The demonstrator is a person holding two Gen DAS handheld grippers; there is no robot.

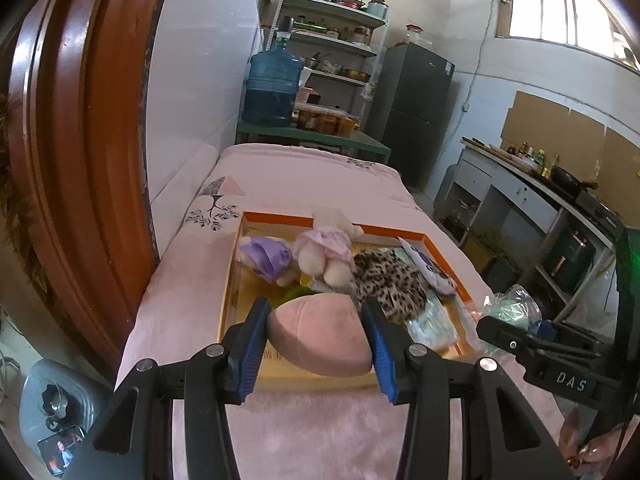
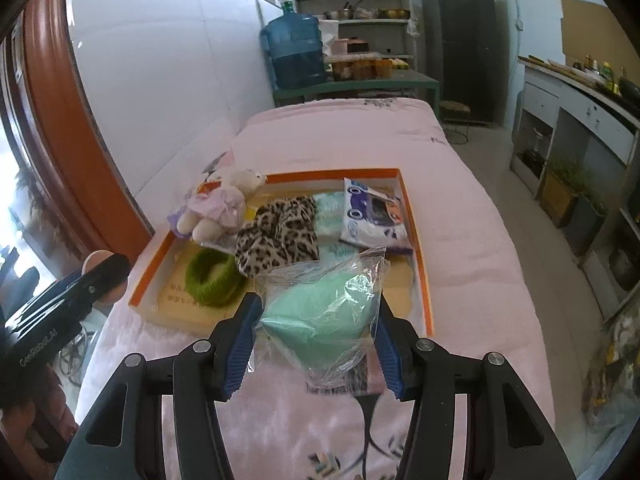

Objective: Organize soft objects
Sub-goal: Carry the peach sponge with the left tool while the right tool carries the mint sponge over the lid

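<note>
a bed covered in a pale pink fleecy blanket [image 2: 472,208] is seen running away towards a large blue water bottle [image 1: 273,88] and a dark refrigerator [image 1: 416,108]. on the blanket a shallow rectangular box with an orange rim [image 2: 416,216] is laid, and most of the soft things are gathered inside it.

in the box a leopard-print plush piece [image 2: 280,232] is placed near the middle, with a white soft pack printed with a blue car [image 2: 372,212] to its right and a cream plush bunny in a pink dress [image 2: 224,204] at the far left corner. a second plush in a lilac dress [image 1: 268,256] is tucked beside the bunny. a green fuzzy ring [image 2: 212,276] is set at the near left of the box, touching the leopard piece.

the left gripper [image 1: 316,344] is held over the near edge of the box, and a pink rounded plush cushion [image 1: 320,336] is clamped between its blue pads at a medium spread.

the right gripper [image 2: 316,344] is held above the near right corner of the box, closed on a mint-green soft item in a clear plastic bag [image 2: 324,312], with crinkled plastic spilling past both pads. under it a pink printed card [image 2: 352,380] is partly hidden.
</note>
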